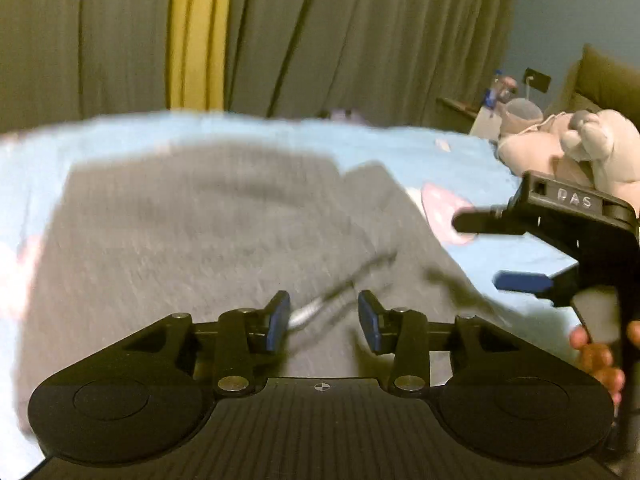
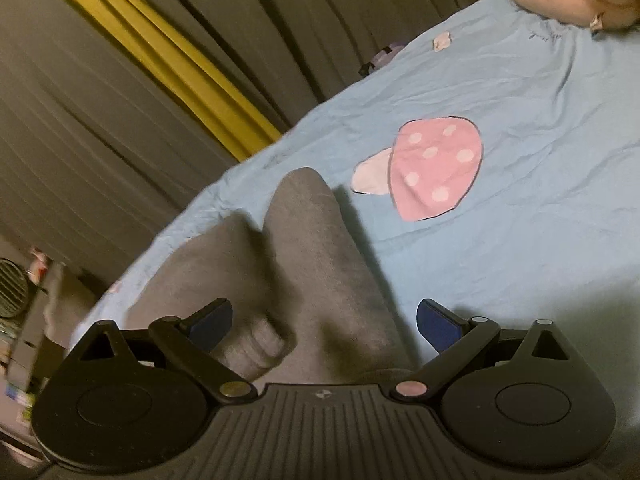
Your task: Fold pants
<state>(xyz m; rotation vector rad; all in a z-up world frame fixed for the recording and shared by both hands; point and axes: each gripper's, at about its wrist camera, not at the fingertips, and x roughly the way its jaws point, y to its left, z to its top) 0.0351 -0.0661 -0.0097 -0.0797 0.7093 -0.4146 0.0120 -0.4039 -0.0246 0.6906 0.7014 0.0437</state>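
Note:
The grey pants (image 1: 208, 232) lie spread on a light blue bedsheet (image 1: 460, 160). My left gripper (image 1: 324, 322) is open just above the pants, with a pale drawstring (image 1: 316, 310) lying between its blue pads. My right gripper (image 1: 484, 250) shows at the right of the left wrist view, open, held by a hand (image 1: 600, 356). In the right wrist view the right gripper (image 2: 324, 326) is wide open over a raised fold of the pants (image 2: 304, 256), with a ribbed cuff (image 2: 256, 344) near its left finger.
A pink mushroom print (image 2: 436, 168) is on the sheet (image 2: 520, 92) right of the pants. Pale plush toys (image 1: 568, 148) lie at the far right of the bed. Olive curtains with a yellow stripe (image 1: 200, 36) hang behind. A cluttered shelf (image 2: 24, 300) stands left.

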